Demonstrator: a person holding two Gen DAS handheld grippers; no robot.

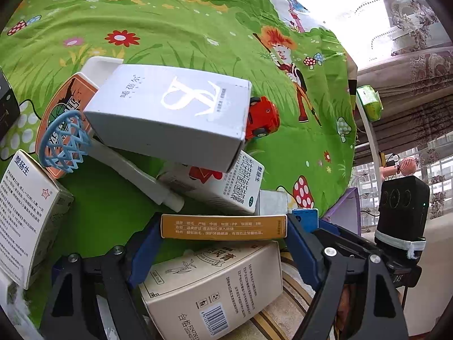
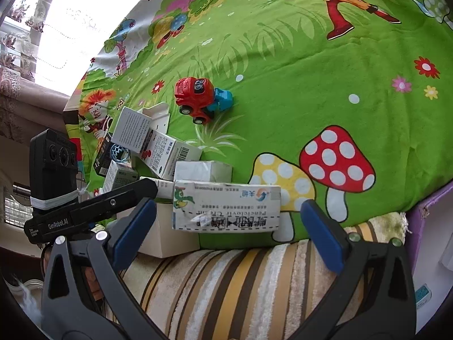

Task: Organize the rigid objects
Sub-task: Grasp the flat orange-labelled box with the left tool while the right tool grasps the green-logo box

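Observation:
In the left wrist view my left gripper [image 1: 225, 228] is shut on a long orange box [image 1: 223, 222], one blue pad against each of its ends. It hovers over a pile of boxes: a beige carton [image 1: 212, 286] under it, a white-and-red carton [image 1: 226, 189] and a big grey-white box [image 1: 170, 113] beyond. In the right wrist view my right gripper [image 2: 228, 202] stands open near a white box with a parrot print [image 2: 226, 209]. That box lies crosswise between the fingertips, and both pads stand apart from it.
A red toy car [image 2: 195, 99] stands on the green cartoon cloth [image 2: 297, 65] past the pile. A toy basketball hoop [image 1: 63, 138] and a white medicine box [image 1: 25, 212] lie at the left. A striped towel [image 2: 240, 283] and a purple edge [image 2: 424, 218] border the cloth.

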